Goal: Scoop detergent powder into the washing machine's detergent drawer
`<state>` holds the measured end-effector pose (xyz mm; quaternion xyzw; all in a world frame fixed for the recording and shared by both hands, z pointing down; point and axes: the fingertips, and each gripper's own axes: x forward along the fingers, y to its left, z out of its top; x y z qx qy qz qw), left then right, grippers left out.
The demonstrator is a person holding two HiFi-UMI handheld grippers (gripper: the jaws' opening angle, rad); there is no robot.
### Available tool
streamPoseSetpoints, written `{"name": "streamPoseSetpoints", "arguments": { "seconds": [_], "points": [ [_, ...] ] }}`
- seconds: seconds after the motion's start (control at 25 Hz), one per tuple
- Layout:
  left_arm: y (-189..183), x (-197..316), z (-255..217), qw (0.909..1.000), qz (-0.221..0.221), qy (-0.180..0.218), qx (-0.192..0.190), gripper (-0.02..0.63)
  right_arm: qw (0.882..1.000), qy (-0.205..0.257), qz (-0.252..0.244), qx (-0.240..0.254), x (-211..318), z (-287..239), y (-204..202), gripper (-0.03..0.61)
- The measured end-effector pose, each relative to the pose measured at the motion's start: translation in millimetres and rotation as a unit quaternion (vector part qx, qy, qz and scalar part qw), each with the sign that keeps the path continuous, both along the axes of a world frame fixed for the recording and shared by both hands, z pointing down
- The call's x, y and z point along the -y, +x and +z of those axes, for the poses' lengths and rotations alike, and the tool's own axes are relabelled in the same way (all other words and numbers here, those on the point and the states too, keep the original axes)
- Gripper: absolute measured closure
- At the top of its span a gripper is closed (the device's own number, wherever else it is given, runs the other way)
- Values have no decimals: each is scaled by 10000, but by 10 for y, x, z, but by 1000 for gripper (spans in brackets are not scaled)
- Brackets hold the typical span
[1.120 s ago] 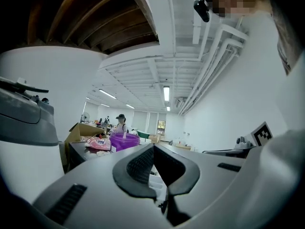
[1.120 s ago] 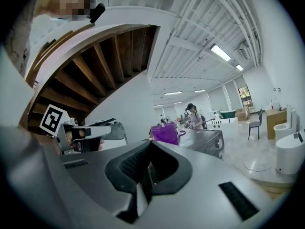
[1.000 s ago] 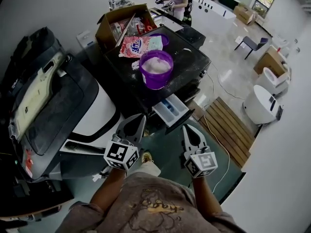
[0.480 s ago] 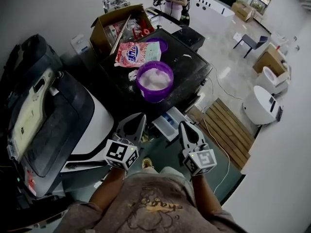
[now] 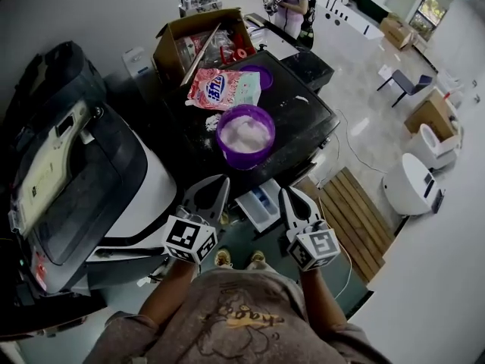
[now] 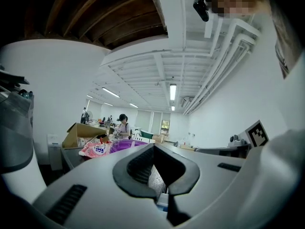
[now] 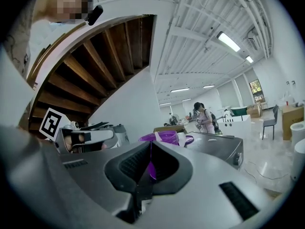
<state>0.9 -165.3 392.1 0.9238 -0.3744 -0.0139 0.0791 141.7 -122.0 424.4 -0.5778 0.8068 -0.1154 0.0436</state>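
Observation:
A purple tub [image 5: 245, 136] full of white powder stands on the black washing machine top [image 5: 303, 123], and it also shows over the jaws in the right gripper view [image 7: 164, 137]. Behind it lie a pink detergent bag [image 5: 223, 88] and a purple lid [image 5: 259, 75]. The detergent drawer [image 5: 261, 203] is pulled out of the machine's front. My left gripper [image 5: 219, 183] is shut and empty, just left of the drawer. My right gripper [image 5: 287, 196] is shut and empty, just right of it. Both point toward the machine.
A second machine [image 5: 121, 180] with a dark bag on it stands at the left. An open cardboard box [image 5: 198, 40] sits behind the washer. A wooden pallet [image 5: 350, 211] lies on the floor at the right. A person [image 5: 292, 2] stands far behind.
The head view has shifted, so the tub and drawer sit lower in the picture and nearer the jaw tips. Both grippers stay shut, side by side.

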Motion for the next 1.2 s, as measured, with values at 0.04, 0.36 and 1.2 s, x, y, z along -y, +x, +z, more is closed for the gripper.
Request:
{"name": "streamPoseSetpoints", "arguments": {
  "seconds": [0.04,0.36,1.2],
  "points": [
    [11,13,-1,10000,-37,-8,-1,595,10000,10,-48,19,41,-5,11,563],
    [29,87,25,9996,-280,-54,-2,595,9983,82,-578,83,320,-92,-30,488],
    [-65,104,32,9986,-511,-110,59,595,9519,-63,-2605,-1615,1249,-193,-463,245]
  ]
}}
